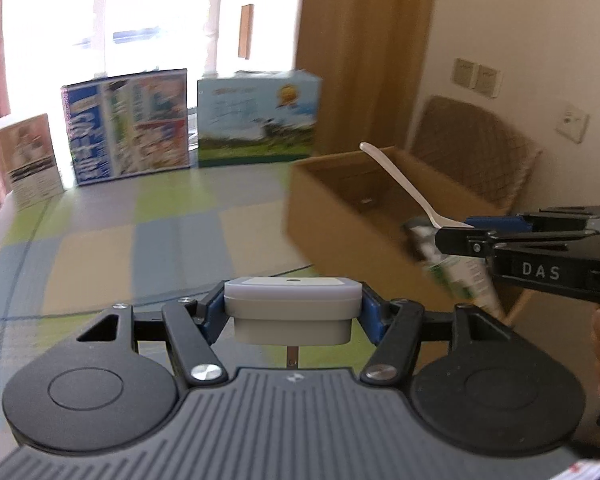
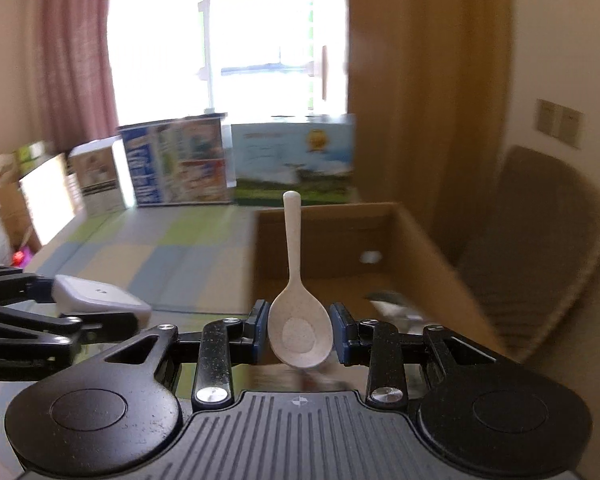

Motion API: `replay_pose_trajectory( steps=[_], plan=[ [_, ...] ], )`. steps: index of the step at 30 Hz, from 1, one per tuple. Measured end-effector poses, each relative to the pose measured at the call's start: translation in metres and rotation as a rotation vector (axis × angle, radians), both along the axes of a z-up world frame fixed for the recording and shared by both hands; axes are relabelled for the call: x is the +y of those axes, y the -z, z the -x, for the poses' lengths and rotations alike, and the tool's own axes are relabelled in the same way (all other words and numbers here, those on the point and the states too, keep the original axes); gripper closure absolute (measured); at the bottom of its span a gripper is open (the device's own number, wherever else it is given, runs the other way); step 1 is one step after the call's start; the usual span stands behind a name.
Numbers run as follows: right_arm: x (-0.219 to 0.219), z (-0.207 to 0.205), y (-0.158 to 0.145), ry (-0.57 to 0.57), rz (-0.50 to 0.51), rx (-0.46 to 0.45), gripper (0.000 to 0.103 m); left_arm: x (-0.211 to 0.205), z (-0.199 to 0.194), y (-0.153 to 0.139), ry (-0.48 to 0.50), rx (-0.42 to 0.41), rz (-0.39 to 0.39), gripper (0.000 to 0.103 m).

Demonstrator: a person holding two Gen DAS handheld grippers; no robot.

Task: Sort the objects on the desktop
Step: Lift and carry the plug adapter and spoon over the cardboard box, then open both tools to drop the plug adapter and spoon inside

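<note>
Left hand-held gripper (image 1: pixel 291 312): clamped on a smooth white rectangular plug (image 1: pixel 292 307).
Right hand-held gripper (image 2: pixel 299 334): a speckled cream plastic spoon (image 2: pixel 298 312) is pinched, bowl between the pads.
Box (image 2: pixel 428 240): plain cardboard, open-topped, at the table's (image 2: pixel 160 248) right edge.

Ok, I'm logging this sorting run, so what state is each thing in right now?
left gripper: shut on the white plug adapter.
white plug adapter: held, lifted off the table.
right gripper: shut on the spoon's bowl.
spoon: held, handle pointing away.
cardboard box: open-topped, a tube-like item lying inside.
</note>
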State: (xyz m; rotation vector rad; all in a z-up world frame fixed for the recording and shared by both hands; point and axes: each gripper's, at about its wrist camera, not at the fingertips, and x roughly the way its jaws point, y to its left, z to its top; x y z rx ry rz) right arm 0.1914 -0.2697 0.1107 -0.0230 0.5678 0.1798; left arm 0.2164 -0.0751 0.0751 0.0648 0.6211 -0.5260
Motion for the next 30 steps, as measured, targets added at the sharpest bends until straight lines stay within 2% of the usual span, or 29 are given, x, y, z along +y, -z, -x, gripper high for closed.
replay_pose_trajectory(
  steps=[6, 13, 26, 28, 30],
  plan=[
    [-0.047, -0.003, 0.003, 0.057, -0.016, 0.010, 0.073, -0.063, 0.005, -0.009, 0.086, -0.003, 0.028, 0.043],
    [-0.072, -0.010, 0.017, 0.079, -0.045, 0.040, 0.073, -0.114, 0.001, -0.006, 0.141, 0.012, 0.030, 0.043],
    [-0.088, -0.025, 0.034, 0.093, -0.090, 0.079, 0.073, -0.149, -0.017, 0.022, 0.175, 0.076, 0.018, 0.042],
    [-0.086, -0.026, 0.035, 0.091, -0.089, 0.082, 0.073, -0.150, -0.019, 0.023, 0.176, 0.073, 0.011, 0.027],
    [-0.083, -0.028, 0.036, 0.087, -0.089, 0.084, 0.073, -0.149, -0.019, 0.022, 0.175, 0.054, 0.002, 0.027]
  ],
)
